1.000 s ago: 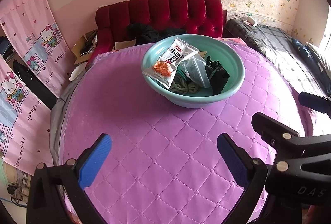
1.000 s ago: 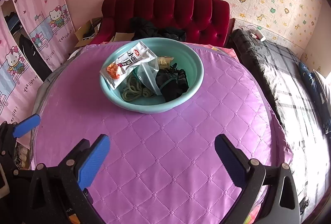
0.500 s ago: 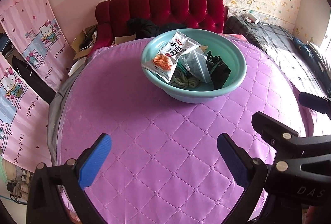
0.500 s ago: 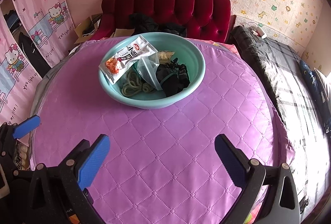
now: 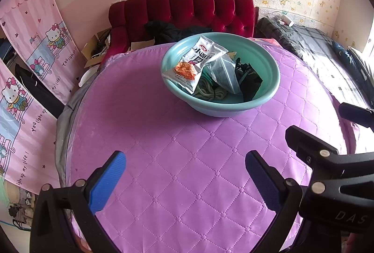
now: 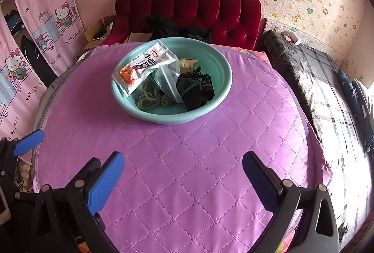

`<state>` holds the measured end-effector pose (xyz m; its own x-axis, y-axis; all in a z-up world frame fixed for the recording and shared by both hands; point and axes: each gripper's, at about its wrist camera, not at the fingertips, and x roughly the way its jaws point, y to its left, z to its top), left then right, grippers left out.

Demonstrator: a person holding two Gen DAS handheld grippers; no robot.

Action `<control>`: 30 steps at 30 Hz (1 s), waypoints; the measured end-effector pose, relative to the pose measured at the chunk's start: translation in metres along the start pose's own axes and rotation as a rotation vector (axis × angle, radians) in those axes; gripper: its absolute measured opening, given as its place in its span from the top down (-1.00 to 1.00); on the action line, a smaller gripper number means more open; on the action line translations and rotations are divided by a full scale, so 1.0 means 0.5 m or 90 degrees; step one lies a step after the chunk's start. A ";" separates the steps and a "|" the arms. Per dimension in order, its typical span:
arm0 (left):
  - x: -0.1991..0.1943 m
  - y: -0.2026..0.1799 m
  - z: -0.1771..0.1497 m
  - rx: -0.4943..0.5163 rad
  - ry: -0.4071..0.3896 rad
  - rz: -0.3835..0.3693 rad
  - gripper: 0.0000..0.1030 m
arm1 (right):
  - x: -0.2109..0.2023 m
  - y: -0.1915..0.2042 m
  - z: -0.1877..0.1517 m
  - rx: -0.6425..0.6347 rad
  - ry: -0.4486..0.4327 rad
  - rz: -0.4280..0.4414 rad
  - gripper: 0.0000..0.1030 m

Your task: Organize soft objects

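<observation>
A teal basin sits on the far half of a round table under a purple quilted cover. Inside it: a white snack packet leaning on the left rim, a coil of green rope below it, a clear plastic bag in the middle, and a dark bundle, possibly cloth, on the right. The left gripper and right gripper hover over the bare near half of the cover, jaws spread wide, holding nothing, well apart from the basin. A red sofa stands behind the table.
</observation>
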<state>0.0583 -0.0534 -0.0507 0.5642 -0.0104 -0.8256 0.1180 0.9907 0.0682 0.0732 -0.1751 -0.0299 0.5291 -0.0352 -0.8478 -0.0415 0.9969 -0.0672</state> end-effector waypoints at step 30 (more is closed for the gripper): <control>0.003 0.004 0.005 -0.003 0.004 -0.003 -1.00 | 0.003 -0.001 0.005 -0.004 -0.005 -0.003 -1.00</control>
<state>0.0618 -0.0520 -0.0504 0.5588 -0.0142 -0.8292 0.1162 0.9913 0.0613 0.0764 -0.1753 -0.0299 0.5359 -0.0397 -0.8433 -0.0447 0.9962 -0.0753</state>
